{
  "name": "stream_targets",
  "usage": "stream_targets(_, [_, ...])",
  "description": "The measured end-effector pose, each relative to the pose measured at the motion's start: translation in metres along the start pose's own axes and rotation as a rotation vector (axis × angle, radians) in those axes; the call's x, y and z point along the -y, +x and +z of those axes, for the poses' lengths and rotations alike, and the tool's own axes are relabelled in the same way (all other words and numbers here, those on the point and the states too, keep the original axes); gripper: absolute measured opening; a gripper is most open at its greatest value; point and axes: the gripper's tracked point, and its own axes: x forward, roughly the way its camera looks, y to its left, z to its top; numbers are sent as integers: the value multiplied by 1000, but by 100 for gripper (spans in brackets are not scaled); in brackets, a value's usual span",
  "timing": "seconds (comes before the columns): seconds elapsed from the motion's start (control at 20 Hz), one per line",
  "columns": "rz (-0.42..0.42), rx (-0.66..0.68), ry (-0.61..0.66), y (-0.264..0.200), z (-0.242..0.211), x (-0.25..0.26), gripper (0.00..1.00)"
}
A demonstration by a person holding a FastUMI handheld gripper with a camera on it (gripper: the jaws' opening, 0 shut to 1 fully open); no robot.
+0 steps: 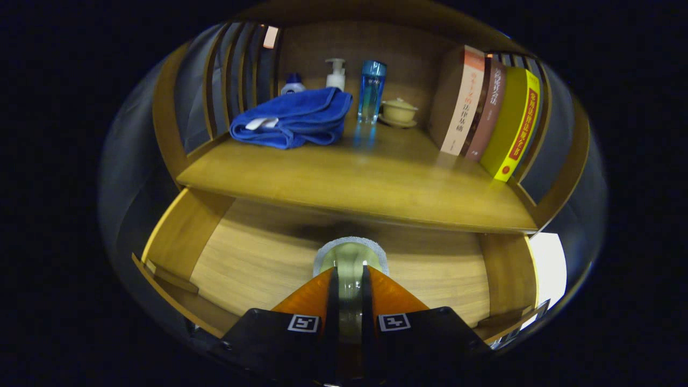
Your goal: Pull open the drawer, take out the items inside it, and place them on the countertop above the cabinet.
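- The tongs (350,279) are closed tight on a pale, translucent round item (350,257) with a rough grey rim; most of it hides between the fingers, so I cannot tell what it is.
- It hangs over the open wooden drawer (258,263), whose smooth floor lies bare around it.
- The desk (376,188) above has free room along its front edge.
- Towards its back: a folded blue towel (293,119), pump bottle (336,75), blue bottle (371,91), lidded cup (399,111); upright books (486,115) by the right edge.
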Motion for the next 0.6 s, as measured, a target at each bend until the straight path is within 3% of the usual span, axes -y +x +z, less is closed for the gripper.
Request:
stream_targets(0.25, [23,167,17,-50,50,-2,27])
stream_targets(0.4, [19,311,35,-72,106,0,26])
stream_targets(0.6, [-30,439,10,-63,168,10,26])
